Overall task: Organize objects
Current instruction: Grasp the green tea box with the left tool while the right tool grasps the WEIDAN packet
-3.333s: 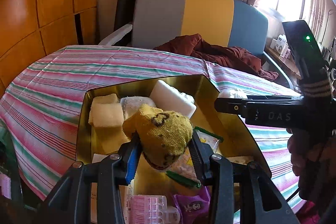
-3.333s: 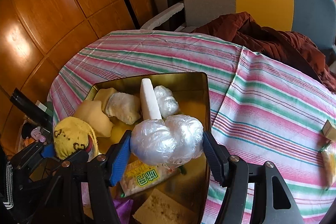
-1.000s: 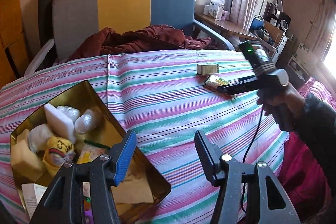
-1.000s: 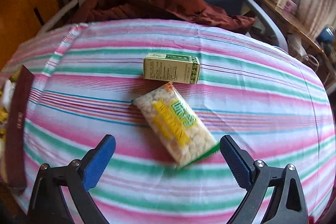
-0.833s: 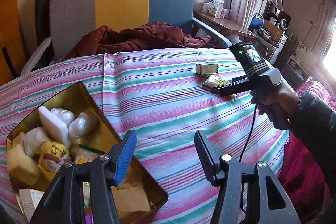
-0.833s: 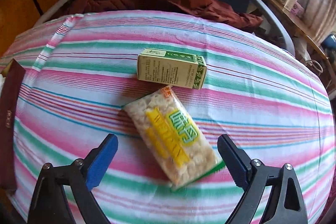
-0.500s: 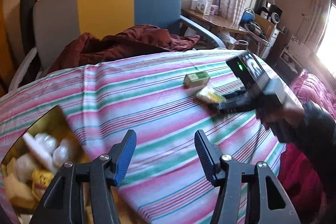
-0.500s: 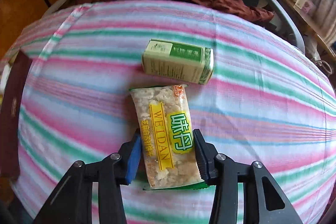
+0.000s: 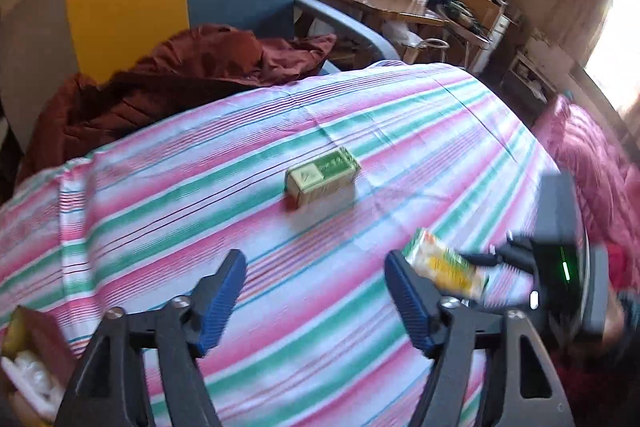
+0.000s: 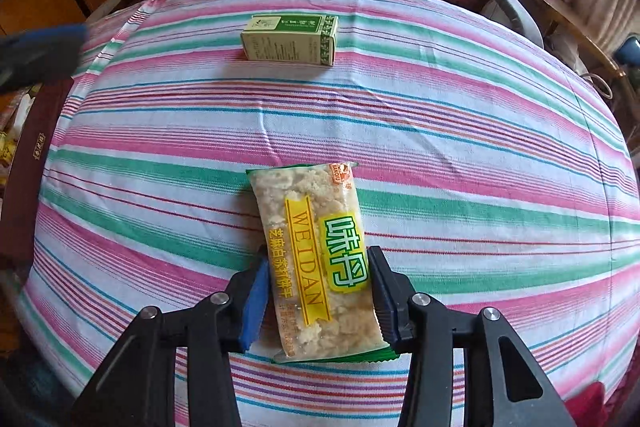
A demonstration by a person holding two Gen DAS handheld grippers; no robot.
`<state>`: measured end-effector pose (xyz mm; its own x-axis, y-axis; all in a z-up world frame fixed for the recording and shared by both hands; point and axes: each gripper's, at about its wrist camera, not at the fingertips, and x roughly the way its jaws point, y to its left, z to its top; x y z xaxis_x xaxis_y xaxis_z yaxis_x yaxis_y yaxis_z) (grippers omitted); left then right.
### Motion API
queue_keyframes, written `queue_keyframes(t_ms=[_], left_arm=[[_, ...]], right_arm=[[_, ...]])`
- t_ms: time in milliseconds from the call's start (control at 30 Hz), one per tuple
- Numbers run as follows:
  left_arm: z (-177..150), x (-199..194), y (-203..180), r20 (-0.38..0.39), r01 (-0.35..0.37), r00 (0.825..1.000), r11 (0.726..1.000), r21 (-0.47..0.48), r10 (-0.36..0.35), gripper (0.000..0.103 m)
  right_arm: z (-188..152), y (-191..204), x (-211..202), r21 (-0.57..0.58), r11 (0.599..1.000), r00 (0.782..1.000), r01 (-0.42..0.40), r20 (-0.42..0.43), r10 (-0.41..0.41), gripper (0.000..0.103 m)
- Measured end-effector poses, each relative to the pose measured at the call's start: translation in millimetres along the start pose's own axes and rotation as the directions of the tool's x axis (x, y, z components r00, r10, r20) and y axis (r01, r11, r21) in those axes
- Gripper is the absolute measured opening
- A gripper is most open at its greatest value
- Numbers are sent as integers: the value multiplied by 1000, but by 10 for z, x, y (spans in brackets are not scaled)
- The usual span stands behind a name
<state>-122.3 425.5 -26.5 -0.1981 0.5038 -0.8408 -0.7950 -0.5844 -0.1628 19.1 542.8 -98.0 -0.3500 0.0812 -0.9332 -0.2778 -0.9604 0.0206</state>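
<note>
The right gripper is clenched on a clear snack packet, both pads pressed against its long sides; the packet sits over the striped cloth of the worktop. A green carton lies flat farther back, well apart from it. The left gripper is released, its jaws having just been opening with nothing between them, pointing toward the carton. An open tin sits at the worktop's left edge.

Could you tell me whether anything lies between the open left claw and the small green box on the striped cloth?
Nothing visible does: only bare striped tablecloth lies between the left claw and the small green cardboard box.
</note>
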Motion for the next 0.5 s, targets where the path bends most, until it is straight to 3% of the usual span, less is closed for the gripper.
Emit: queue_keyframes(t_ms=[133,233,500], left_arm=[[208,360,15,-48,41,998,990,-133,-48,85],[345,643,41,-74,45,995,968,-245,-65,86],[636,1087,5,-116,-13,993,951,-308,-24,88]], right_arm=[[-16,-25,-3,4,1000,1000,-23,6,23,48],[-25,-57,-7,16,999,999,-44,10,43,50],[-76,-78,-33,27,998,998,-65,17,65,56]])
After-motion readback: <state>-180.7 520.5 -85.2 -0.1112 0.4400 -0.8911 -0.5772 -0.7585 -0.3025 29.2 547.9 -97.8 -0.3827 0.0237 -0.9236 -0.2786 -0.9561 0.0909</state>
